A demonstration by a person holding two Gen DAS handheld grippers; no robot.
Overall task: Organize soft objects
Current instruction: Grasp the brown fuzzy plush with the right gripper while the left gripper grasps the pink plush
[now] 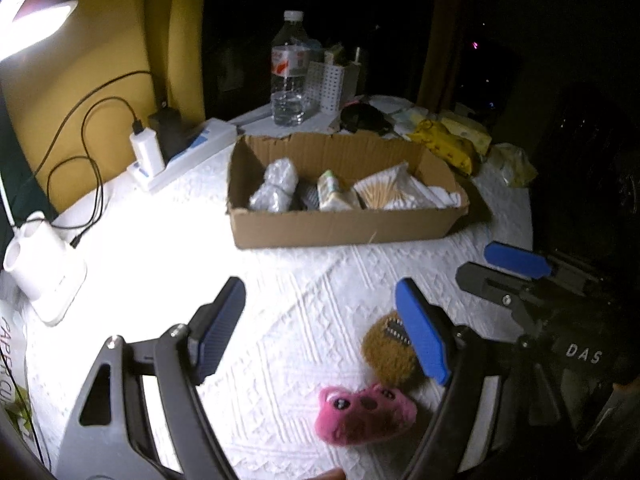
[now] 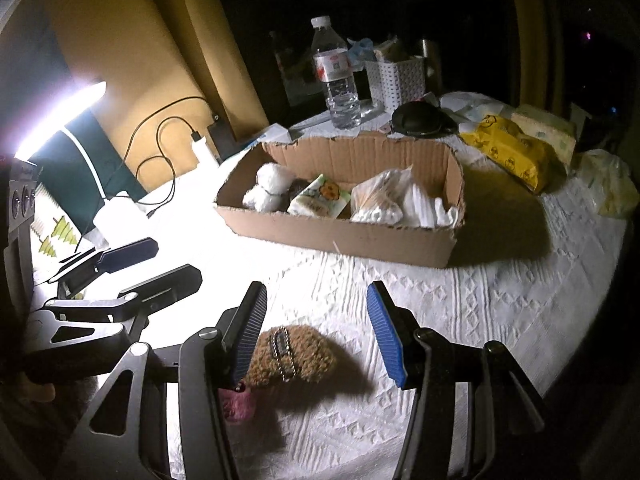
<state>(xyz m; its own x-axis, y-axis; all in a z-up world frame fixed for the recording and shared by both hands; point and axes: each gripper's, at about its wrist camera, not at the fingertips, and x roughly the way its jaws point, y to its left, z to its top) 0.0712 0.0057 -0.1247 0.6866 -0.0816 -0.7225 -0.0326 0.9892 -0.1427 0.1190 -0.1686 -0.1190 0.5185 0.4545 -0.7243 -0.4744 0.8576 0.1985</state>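
A worktop (image 1: 304,312) covered with a white textured cloth fills both views. Ahead of both pairs of fingers sits a shallow cardboard box (image 1: 344,228), which holds a white plush toy (image 2: 269,186), a printed packet (image 2: 320,196) and a clear bag of sticks (image 2: 380,196). Beyond the box stand a water bottle (image 1: 288,72) and a white perforated basket (image 2: 396,76), with a yellow packet (image 2: 508,148) to the far right of the box.

The left gripper (image 1: 320,320) has its fingers spread apart over bare cloth, holding nothing. The right gripper (image 2: 324,328) is also spread wide and holds nothing.

A brown plush toy (image 2: 292,356) with a small bead chain lies on the cloth between the right fingers, close against the left-hand one. A pink plush toy (image 1: 366,414) lies just beside the brown one, nearer the camera, and sits low between the left fingers towards the right-hand one.
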